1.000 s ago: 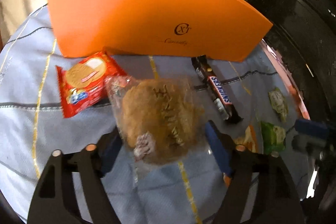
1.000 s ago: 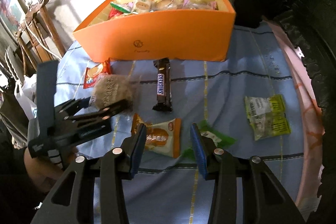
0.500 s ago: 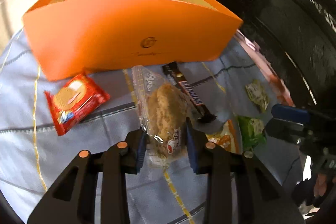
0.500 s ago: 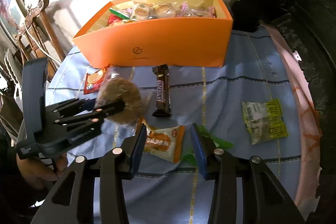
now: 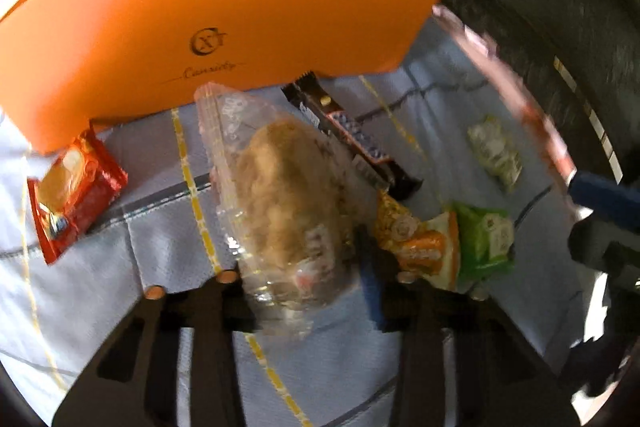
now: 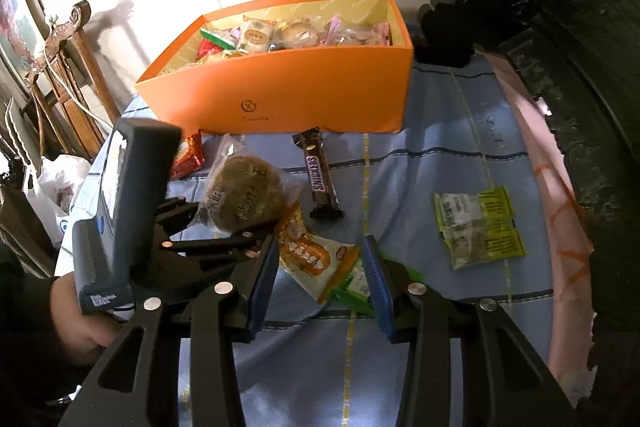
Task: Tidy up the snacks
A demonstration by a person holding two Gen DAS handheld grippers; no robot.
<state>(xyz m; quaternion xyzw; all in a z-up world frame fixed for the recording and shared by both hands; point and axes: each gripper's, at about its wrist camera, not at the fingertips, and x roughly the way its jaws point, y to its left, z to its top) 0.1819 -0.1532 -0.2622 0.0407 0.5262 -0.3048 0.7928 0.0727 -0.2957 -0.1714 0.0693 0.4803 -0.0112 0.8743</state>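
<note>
Blue checked tablecloth [image 6: 460,163], carved wooden chair [image 6: 68,67] (left), dark carved furniture [image 6: 580,27].

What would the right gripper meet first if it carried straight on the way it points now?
Probably the orange-and-white snack packet lying on the blue tablecloth, right ahead of the right gripper, whose fingers have nothing between them. The green packet beside it is close too; depth is unclear.

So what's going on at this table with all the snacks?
A person is tidying snacks into the orange box with two handheld grippers. The left gripper is closing on a wrapped cake and holds it above the blue cloth. The right gripper hovers over an orange packet, holding nothing. Other snacks lie loose.
</note>
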